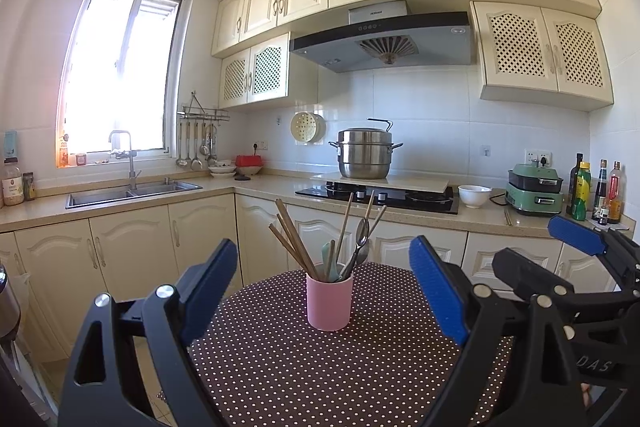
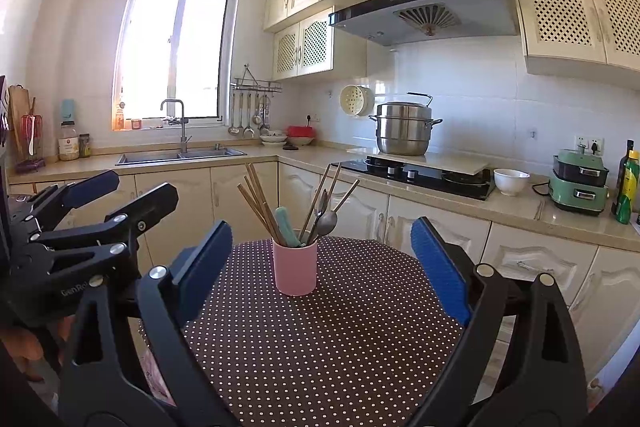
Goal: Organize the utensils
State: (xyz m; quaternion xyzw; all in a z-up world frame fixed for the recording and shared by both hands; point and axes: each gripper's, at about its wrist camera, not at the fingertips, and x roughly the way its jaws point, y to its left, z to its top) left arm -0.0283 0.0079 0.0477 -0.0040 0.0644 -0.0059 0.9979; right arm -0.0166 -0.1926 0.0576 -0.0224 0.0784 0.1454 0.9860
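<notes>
The left gripper [image 1: 324, 291] is spread wide and holds nothing. Its two blue fingers [image 1: 208, 283] stand far apart, one on each side of the pink cup [image 1: 329, 301], which sits straight ahead of it and a little way off, not touching. The right gripper [image 2: 320, 263] is spread wide too and is empty. The same cup [image 2: 295, 269] stands right in front of it, between its fingers but farther out on the round table [image 2: 320, 347] with the dotted cloth. The two grippers are close, side by side, and both point at the cup. The cup stands up straight near the far edge of the table. Inside it, on the left, are some wooden chopsticks [image 1: 290, 239] that lean to the left. Next comes a pale green handle [image 1: 328, 259]. Then come thin metal chopsticks [image 1: 346, 223] and a metal spoon [image 1: 362, 233] that lean to the right. All the things I can see are in the one cup, and nothing else lies on the table. So the job may be almost finished, or the sorting may not have begun. I cannot tell which.
</notes>
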